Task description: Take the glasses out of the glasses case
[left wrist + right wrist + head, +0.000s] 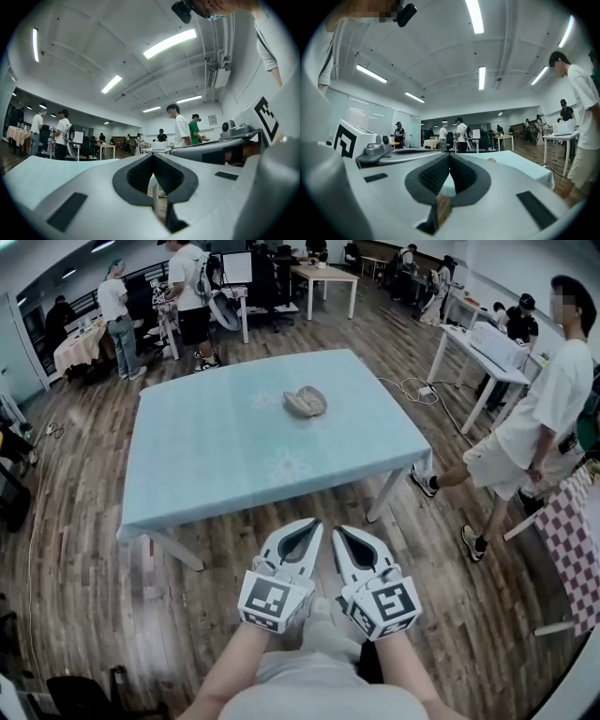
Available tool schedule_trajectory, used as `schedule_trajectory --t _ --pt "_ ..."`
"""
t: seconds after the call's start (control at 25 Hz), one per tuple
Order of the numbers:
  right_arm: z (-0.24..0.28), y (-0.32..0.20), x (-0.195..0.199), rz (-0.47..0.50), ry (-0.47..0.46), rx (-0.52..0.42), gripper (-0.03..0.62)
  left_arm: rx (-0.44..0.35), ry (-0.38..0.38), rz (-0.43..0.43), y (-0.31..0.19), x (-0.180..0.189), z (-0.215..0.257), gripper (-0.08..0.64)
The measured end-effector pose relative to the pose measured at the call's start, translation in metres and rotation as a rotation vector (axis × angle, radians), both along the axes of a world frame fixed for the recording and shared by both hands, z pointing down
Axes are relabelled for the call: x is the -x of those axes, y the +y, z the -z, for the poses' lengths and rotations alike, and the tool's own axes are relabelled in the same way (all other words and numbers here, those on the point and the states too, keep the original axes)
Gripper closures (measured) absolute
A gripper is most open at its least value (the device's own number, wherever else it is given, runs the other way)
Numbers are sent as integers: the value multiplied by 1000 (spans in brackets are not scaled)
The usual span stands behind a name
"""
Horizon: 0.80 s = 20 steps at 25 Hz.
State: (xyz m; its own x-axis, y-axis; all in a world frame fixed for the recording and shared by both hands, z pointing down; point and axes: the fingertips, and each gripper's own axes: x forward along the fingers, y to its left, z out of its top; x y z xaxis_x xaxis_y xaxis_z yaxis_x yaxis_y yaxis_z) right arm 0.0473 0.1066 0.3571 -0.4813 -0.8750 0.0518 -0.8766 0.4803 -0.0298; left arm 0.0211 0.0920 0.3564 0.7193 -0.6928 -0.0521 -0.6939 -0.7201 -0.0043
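A beige glasses case (306, 401) lies on the far half of the table with the light blue cloth (216, 465); I cannot make out whether glasses are in it. Both grippers are held side by side close to my body, over the wooden floor short of the table's near edge. My left gripper (312, 524) is shut with nothing in it, and so is my right gripper (339, 531). In the right gripper view the shut tips (449, 154) point along the tabletop, where the case (490, 160) shows as a small bump. The left gripper view shows shut jaws (153, 157).
A person in a white shirt (548, 409) stands just right of the table. A white desk (487, 343) and a checkered cloth (574, 540) are on the right. Several people stand at benches at the back left (192, 296). A cable lies on the floor (412, 388).
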Motion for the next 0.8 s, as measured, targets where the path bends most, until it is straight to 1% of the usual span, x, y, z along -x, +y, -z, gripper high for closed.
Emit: schedule_trajectory --t 0.28,0.56,0.8 --pt "5 -56 -28 24 -4 -2 584 4 0 29 -54 -27 2 554" --pt "5 -108 -48 59 -9 -1 584 14 6 78 -105 -45 1 554" --pt "6 -146 -64 77 -11 -6 584 7 5 93 -142 -60 2 554"
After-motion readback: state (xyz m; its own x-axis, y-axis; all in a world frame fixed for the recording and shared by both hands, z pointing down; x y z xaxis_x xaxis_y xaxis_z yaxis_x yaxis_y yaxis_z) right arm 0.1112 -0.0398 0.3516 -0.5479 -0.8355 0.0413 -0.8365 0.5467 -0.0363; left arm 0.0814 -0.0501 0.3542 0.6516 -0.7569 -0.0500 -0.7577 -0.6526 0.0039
